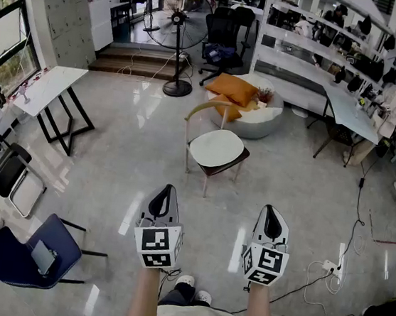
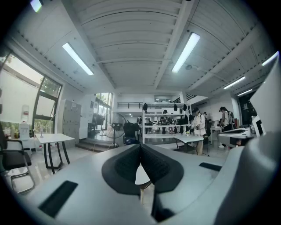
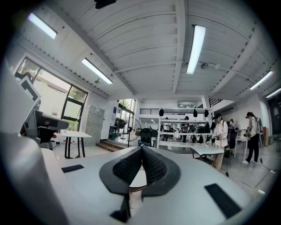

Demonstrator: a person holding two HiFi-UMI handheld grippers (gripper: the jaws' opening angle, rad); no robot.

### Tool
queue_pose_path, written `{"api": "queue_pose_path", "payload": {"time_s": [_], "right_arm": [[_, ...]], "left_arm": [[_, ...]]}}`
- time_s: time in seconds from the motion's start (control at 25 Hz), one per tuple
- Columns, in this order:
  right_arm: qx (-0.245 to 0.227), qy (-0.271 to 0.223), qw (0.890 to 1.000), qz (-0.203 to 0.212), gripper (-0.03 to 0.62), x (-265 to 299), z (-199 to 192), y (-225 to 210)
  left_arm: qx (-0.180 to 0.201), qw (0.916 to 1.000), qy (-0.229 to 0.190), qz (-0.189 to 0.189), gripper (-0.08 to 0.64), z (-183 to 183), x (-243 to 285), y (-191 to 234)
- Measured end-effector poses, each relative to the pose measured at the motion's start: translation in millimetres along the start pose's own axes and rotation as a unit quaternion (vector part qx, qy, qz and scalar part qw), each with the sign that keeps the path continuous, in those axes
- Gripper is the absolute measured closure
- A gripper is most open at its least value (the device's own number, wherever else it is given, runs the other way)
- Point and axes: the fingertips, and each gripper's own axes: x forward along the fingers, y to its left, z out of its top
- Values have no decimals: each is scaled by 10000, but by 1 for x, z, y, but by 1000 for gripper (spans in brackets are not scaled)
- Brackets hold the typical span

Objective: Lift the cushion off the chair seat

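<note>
A white cushion (image 1: 216,147) lies flat on the seat of a wooden chair (image 1: 205,109) in the middle of the floor. Both grippers are held side by side short of the chair, pointing level toward it. My left gripper (image 1: 167,190) is shut and holds nothing; in the left gripper view its jaws (image 2: 140,148) meet, and a sliver of the cushion (image 2: 140,176) shows beneath them. My right gripper (image 1: 269,210) is likewise shut and empty (image 3: 141,150), with the cushion (image 3: 138,178) seen below the closed tips. Neither gripper touches the chair.
Behind the chair a round pouf (image 1: 260,118) holds orange pillows (image 1: 232,88). A standing fan (image 1: 175,40) is farther back. A white table (image 1: 47,89), a black chair (image 1: 3,173) and a blue chair (image 1: 29,249) stand left. Cables and a power strip (image 1: 328,265) lie right.
</note>
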Motion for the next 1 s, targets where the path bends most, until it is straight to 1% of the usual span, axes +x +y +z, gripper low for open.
{"api": "queue_pose_path", "payload": {"time_s": [0.4, 0.64, 0.8, 0.84, 0.88, 1.0], "right_arm": [[-2, 11, 10000, -8, 581, 4, 4, 1], [-21, 35, 10000, -11, 581, 17, -2, 9], [36, -29, 10000, -74, 578, 29, -2, 12], [58, -39, 9999, -80, 558, 33, -2, 13], [83, -40, 9999, -81, 539, 38, -2, 15], [165, -35, 9998, -44, 473, 54, -3, 22]], "left_arm": [[-33, 10000, 57, -27, 546, 1, 4, 2], [-33, 10000, 57, -26, 546, -5, 16, 13], [-123, 9998, 142, 29, 546, -10, 28, 29], [-163, 9997, 155, 6, 546, -11, 32, 33], [-198, 9997, 154, -15, 530, -11, 37, 38], [-216, 9997, 101, -59, 442, -10, 51, 52]]}}
